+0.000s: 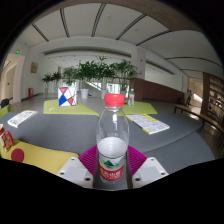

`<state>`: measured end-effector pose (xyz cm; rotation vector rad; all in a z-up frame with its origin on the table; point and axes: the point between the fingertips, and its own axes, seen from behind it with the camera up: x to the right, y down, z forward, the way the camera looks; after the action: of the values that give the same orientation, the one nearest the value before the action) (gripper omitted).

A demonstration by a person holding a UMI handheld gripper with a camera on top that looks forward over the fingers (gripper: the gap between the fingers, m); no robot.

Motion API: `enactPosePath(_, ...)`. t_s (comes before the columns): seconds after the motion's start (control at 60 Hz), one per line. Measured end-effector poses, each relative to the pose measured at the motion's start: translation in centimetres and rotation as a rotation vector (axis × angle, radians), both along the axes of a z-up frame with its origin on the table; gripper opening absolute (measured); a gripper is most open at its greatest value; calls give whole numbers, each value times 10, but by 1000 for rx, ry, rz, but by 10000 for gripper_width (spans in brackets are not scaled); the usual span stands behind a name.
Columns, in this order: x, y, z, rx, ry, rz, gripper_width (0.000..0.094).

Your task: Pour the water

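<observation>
A clear plastic water bottle (112,140) with a red cap and a red-and-green label stands upright between my fingers. It holds water up to near the neck and the cap is on. My gripper (112,165) is shut on the bottle: the magenta pads (88,158) press on its lower body at both sides, around the label. A cup (66,96) with a red, blue and white pattern stands far beyond the fingers on the left of the grey table (70,128).
White papers (148,123) lie on the table to the right of the bottle, and another sheet (20,118) lies at the left. A small red object (13,152) sits near the left edge. Green plants (95,72) line the far side.
</observation>
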<state>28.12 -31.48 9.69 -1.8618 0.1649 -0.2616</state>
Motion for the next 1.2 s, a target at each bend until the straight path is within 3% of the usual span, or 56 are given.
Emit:
enactPosePath(0.233, 10, -25, 57, -8, -228, -91, 354)
enactPosePath(0.4, -10, -40, 156, 32, -545, -137, 355)
enactPosePath(0.583, -94, -41, 264, 89, -1014, -109, 355)
enactPosePath(0.717, -176, -28, 289, 98, -1322, -35, 351)
enactPosePath(0.867, -264, -12, 278, 98, -1659, 88, 353)
enactPosePath(1.083, -355, 13, 197, 47, -2090, 326, 351)
enactPosePath(1.2, -365, 8, 152, 23, -2202, 405, 352)
